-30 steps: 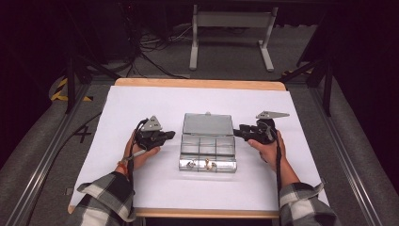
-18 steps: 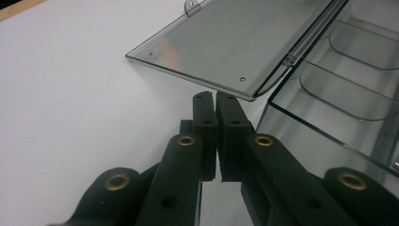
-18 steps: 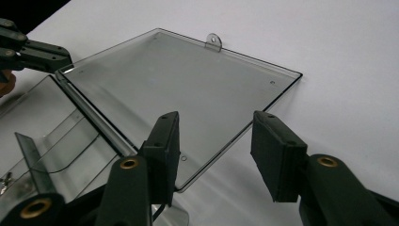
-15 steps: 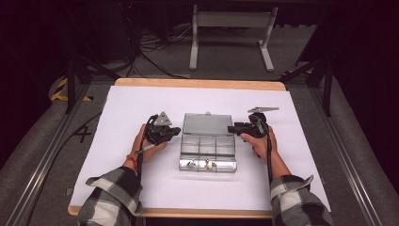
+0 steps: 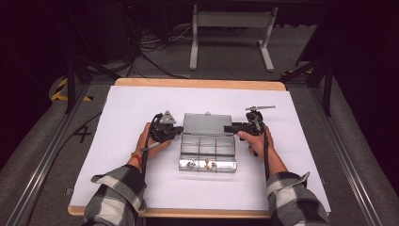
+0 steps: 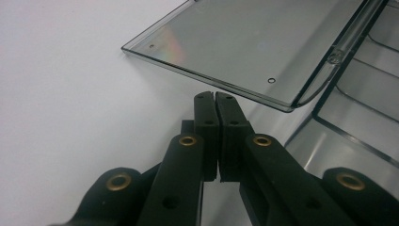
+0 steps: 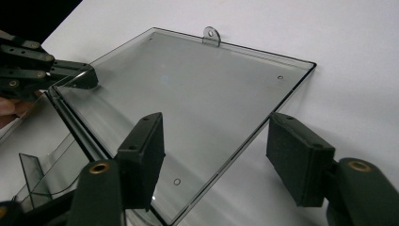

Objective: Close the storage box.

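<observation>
Looking at a white-covered counter (image 5: 141,108) here, with a clear plastic compartment box (image 5: 207,153) parked about dead centre, between the two hands. Can call the opening part basically done: see the clear lid (image 5: 207,124) swung right over on its hinge and lying back, flat or nearly so, behind the tray, hanging tab (image 7: 211,36) pointing away from the person.

Moving down to the tools. Spot the left hand-held gripper (image 5: 180,131) just off the lid's left corner, jaws pressed together with nothing between them (plain as day in the left gripper view (image 6: 215,96), lid edge (image 6: 244,42) just past the tips, can't tell if actually touching). Can also catch it from the right gripper view, poking in at that same corner (image 7: 87,77).

Then the right hand-held gripper (image 5: 227,128) at the lid's right side: jaws apart, have just been opening, straddling the lid's near edge (image 7: 188,103) without squeezing it. Reads to me like letting go after laying the lid down, but that's a guess.

Finally the tiny stuff: a few small bits (image 5: 206,164) in the front row of compartments, too small to name. Seems the back rows have nothing in them, though hard to swear to with clear plastic.

So, judging from all that: box open, contents untouched. Probably still left is picking out or sorting those little pieces.
</observation>
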`<state>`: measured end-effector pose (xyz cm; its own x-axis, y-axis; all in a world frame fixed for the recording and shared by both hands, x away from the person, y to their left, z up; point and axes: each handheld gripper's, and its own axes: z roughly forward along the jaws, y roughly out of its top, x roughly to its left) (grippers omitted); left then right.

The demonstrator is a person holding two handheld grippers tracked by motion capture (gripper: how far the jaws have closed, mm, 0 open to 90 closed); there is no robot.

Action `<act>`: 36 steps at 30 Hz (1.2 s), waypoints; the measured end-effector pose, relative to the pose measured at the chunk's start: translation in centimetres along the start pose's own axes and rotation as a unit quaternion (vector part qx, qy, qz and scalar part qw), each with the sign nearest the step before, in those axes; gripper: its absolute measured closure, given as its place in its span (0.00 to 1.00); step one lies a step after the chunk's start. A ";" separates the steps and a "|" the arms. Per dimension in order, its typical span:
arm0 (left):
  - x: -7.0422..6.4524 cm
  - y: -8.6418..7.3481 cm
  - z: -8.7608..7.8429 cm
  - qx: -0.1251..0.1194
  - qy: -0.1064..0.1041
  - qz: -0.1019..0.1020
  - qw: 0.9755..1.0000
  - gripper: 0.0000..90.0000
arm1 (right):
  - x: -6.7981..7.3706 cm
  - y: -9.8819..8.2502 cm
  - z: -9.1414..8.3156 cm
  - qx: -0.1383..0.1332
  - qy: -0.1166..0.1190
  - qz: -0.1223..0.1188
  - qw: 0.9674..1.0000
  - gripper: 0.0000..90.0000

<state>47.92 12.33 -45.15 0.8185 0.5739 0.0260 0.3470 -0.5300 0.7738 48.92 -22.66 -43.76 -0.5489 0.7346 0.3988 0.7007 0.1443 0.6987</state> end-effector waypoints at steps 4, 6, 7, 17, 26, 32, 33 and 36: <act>-0.1 0.1 0.2 0.005 0.006 0.001 1.000 0.98 | -0.3 0.0 0.3 0.001 0.007 0.013 1.000 0.38; -0.1 0.2 0.2 0.006 0.013 0.000 1.000 0.98 | -0.5 0.0 0.4 0.000 0.013 0.023 1.000 0.37; 0.0 0.3 0.2 0.007 0.011 0.000 1.000 0.98 | -0.6 -0.1 0.5 0.000 0.018 0.028 0.999 0.37; -0.2 0.7 0.5 0.018 0.016 0.002 1.000 0.98 | -0.8 -0.2 0.7 -0.004 0.030 0.043 0.999 0.39; -0.2 1.0 0.2 0.017 0.016 0.000 1.000 0.98 | 0.1 0.0 0.2 -0.018 0.026 0.035 0.999 0.49; 0.3 1.5 -1.0 0.013 0.019 -0.009 1.000 0.92 | 0.8 0.2 -0.5 -0.030 0.008 0.005 1.000 0.56; 0.3 1.5 -1.0 0.013 0.019 -0.009 1.000 0.90 | 0.9 0.2 -0.6 -0.033 0.006 0.001 0.999 0.58; 0.8 1.4 -1.9 -0.003 0.012 -0.029 1.000 0.82 | 1.2 0.2 -1.0 -0.044 0.002 -0.011 0.999 0.61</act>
<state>48.20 13.22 -42.82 0.7864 0.6177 -0.0039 0.3899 -0.4914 0.7788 47.96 -22.42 -42.59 -0.5654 0.7297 0.3845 0.6458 0.1016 0.7567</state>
